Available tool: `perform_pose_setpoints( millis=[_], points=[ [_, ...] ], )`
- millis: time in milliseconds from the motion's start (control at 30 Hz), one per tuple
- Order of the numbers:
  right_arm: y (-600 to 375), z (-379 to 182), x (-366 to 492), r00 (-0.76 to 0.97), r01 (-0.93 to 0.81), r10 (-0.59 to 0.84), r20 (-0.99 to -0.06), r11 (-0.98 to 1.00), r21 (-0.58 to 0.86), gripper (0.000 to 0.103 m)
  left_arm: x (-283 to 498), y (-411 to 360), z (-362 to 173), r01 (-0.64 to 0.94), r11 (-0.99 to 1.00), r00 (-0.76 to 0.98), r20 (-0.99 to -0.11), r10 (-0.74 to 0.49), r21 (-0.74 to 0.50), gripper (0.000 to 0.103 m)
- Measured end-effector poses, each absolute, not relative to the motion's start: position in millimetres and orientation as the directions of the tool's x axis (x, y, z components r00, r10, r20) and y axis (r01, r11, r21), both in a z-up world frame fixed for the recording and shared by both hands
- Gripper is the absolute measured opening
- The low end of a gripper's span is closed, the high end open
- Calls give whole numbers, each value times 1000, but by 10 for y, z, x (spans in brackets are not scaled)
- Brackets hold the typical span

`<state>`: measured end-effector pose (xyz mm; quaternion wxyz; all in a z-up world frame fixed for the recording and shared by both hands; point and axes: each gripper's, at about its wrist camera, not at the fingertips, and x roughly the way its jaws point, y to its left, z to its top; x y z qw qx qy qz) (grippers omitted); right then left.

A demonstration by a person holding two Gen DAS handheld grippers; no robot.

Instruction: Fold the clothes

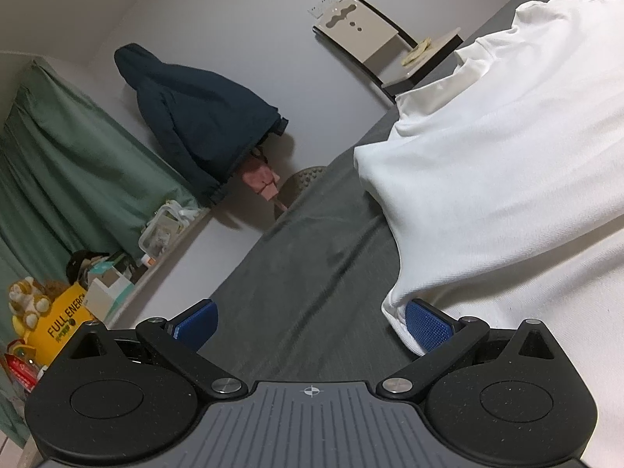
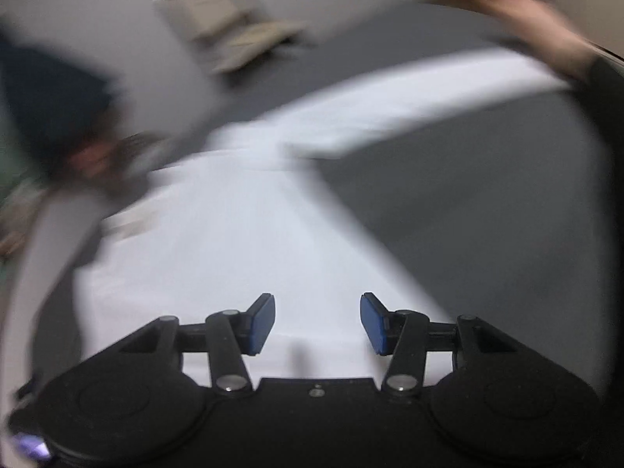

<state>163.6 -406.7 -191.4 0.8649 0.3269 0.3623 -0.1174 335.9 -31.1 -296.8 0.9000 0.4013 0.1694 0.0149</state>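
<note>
A white garment (image 1: pixel 499 163) lies spread on a dark grey cover (image 1: pixel 308 269), filling the right half of the left wrist view. My left gripper (image 1: pixel 312 321) is open just above the cover; its right blue pad (image 1: pixel 427 325) touches the garment's near hem corner, its left pad (image 1: pixel 195 321) is over bare cover. The right wrist view is motion-blurred. There the white garment (image 2: pixel 234 226) stretches away with a sleeve out to the right. My right gripper (image 2: pixel 316 321) stands open over the garment's near edge, nothing between its pads.
A dark jacket (image 1: pixel 195 117) hangs on the wall beside a green curtain (image 1: pixel 66 179). A ledge holds boxes, a plush toy and a yellow bag (image 1: pixel 66 323). A beige chair (image 1: pixel 390 43) stands at the far edge. A person's hand (image 2: pixel 526 19) is at the upper right.
</note>
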Motion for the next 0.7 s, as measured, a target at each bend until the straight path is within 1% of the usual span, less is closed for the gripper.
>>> perform_pose_setpoints(
  millis=[33, 67, 100, 167, 267, 400, 467, 500, 567, 600, 633, 700],
  points=[
    [-3880, -1872, 1918, 724, 350, 118, -679, 785, 511, 57, 3364, -300, -2967, 111, 683, 940, -299, 163, 722, 103],
    [-3693, -1830, 2200, 730, 258, 204, -653, 802, 538, 59, 3368, -286, -2966, 113, 690, 938, -305, 162, 715, 103],
    [-3505, -1788, 2482, 726, 163, 288, -624, 810, 563, 60, 3373, -272, -2965, 115, 697, 936, -312, 162, 708, 103],
    [-3086, -1795, 3061, 703, 34, 370, -607, 835, 549, 60, 3380, -245, -2966, 117, 710, 933, -323, 161, 694, 103],
    [-2617, -1928, 3913, 672, -73, 407, -619, 868, 492, 57, 3380, -211, -2977, 119, 724, 930, -331, 157, 679, 103],
    [-2237, -2045, 4801, 605, -80, 398, -690, 892, 445, 52, 3376, -183, -2986, 126, 729, 931, -335, 148, 673, 103],
    [-2110, -2118, 5092, 567, -49, 363, -739, 911, 410, 47, 3380, -159, -2989, 129, 739, 930, -340, 142, 662, 103],
    [-2050, -2148, 5210, 550, -44, 344, -761, 922, 385, 39, 3380, -150, -2991, 130, 741, 929, -341, 140, 658, 103],
    [-1907, -2229, 5373, 491, -49, 299, -818, 947, 317, 23, 3377, -140, -2997, 130, 745, 930, -342, 138, 655, 103],
    [-1856, -2270, 5428, 468, -55, 280, -838, 956, 288, 3, 3374, -138, -2999, 130, 745, 930, -342, 137, 654, 103],
    [-1817, -2311, 5470, 451, -63, 263, -853, 963, 263, 4, 3370, -136, -2997, 130, 746, 929, -343, 138, 653, 103],
    [-1816, -2362, 5514, 471, -54, 235, -850, 970, 238, 3, 3361, -131, -2990, 129, 749, 928, -346, 140, 650, 103]
  ],
)
